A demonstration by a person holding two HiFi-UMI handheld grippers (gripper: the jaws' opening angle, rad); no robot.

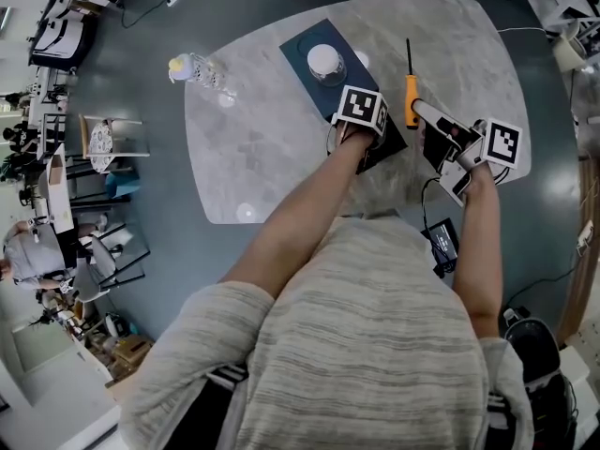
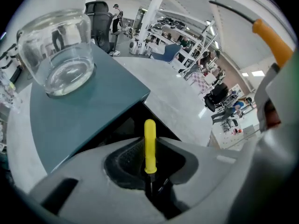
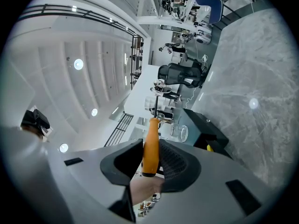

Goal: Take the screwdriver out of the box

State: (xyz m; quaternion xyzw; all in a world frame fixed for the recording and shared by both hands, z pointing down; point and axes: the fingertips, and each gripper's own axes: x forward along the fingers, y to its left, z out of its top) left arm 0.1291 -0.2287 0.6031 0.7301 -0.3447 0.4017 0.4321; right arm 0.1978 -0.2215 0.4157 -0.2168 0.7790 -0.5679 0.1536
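The dark box (image 1: 394,142) lies open on the marble table (image 1: 272,129), its teal lid (image 2: 88,111) flat beside it. My left gripper (image 1: 366,134) points steeply down over the box, shut on a thin yellow-handled screwdriver (image 2: 149,143) that stands between its pads. To the right, my right gripper (image 1: 419,109) is held level and shut on the orange handle of a second screwdriver (image 1: 411,92), whose black shaft points away from me. In the right gripper view that orange handle (image 3: 150,146) sits between the pads, with the box (image 3: 205,129) beyond.
A clear glass jar (image 1: 325,64) stands on the teal lid. A plastic bottle (image 1: 197,71) lies near the table's far left edge. A black device on a cable (image 1: 442,240) hangs by my waist. Chairs, shelves and cables ring the table.
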